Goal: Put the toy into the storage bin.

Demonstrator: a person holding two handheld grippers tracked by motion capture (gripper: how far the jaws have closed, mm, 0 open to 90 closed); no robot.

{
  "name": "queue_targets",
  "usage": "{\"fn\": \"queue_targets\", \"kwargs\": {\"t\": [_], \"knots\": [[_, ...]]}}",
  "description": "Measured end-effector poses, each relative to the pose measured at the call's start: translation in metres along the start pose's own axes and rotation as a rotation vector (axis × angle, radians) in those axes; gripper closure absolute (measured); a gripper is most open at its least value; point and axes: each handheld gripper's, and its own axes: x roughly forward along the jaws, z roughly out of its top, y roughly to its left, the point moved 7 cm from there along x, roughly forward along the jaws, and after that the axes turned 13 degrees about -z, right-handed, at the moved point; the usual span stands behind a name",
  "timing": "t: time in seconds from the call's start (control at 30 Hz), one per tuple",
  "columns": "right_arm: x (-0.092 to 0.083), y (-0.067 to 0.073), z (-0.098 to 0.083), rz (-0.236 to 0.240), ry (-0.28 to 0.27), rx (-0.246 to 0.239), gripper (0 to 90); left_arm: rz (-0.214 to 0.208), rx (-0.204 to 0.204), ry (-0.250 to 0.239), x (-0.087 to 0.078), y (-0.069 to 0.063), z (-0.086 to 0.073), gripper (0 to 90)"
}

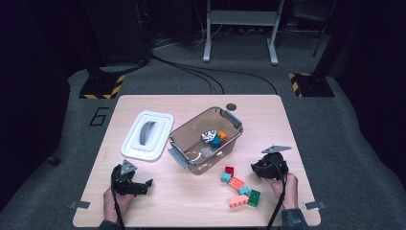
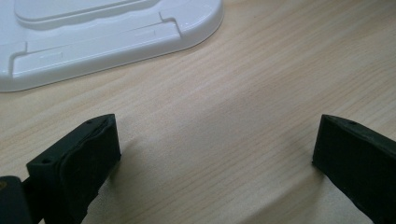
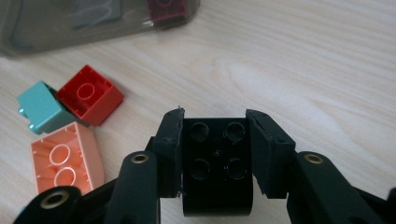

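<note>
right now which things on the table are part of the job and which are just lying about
Part of the job:
- black plastic building brick, clamped in the right gripper
- clear smoky plastic tub with bricks inside
- loose coloured plastic bricks beside the tub

Just lying about:
- white plastic lid with grey handle, flat on the table
- small dark round disc at the far edge
- left gripper, open over bare wood

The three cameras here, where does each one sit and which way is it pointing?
High view: above the person's side, looking forward and down on the table; both hands, left tongs and right tongs show.
Left gripper view: rides the left tongs, looking low across bare wood toward the white lid; its jaws stand wide apart.
Right gripper view: rides the right tongs, clamped on a black brick, facing the red brick.
Shared: the lid and the red brick are also in the high view.
</note>
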Motion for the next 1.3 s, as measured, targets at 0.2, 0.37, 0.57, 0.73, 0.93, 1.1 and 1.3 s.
{"fn": "queue_targets", "kwargs": {"t": [0.2,0.37,0.57,0.73,0.93,1.1,1.3], "knots": [[-0.007,-0.006,0.009,0.002,-0.044,0.028,58.6,0.0,0.0,0.0,0.0,0.0,0.0,0.6],[-0.011,-0.006,0.021,0.007,-0.075,0.044,58.6,0.0,0.0,0.0,0.0,0.0,0.0,0.6],[-0.013,-0.005,0.031,0.011,-0.093,0.046,58.6,0.0,0.001,0.001,0.0,0.0,0.0,0.6],[-0.013,-0.007,0.04,0.005,-0.114,0.055,58.6,0.0,0.0,0.001,0.0,0.0,0.0,0.6],[-0.012,-0.011,0.048,0.007,-0.131,0.057,58.6,-0.001,0.0,0.0,0.0,0.0,0.0,0.6],[-0.012,-0.015,0.062,-0.009,-0.163,0.072,58.6,0.002,0.001,-0.006,0.0,0.0,0.0,0.6],[-0.011,-0.017,0.076,-0.023,-0.172,0.067,58.6,0.004,0.0,-0.01,0.001,0.0,0.0,0.6]]}}
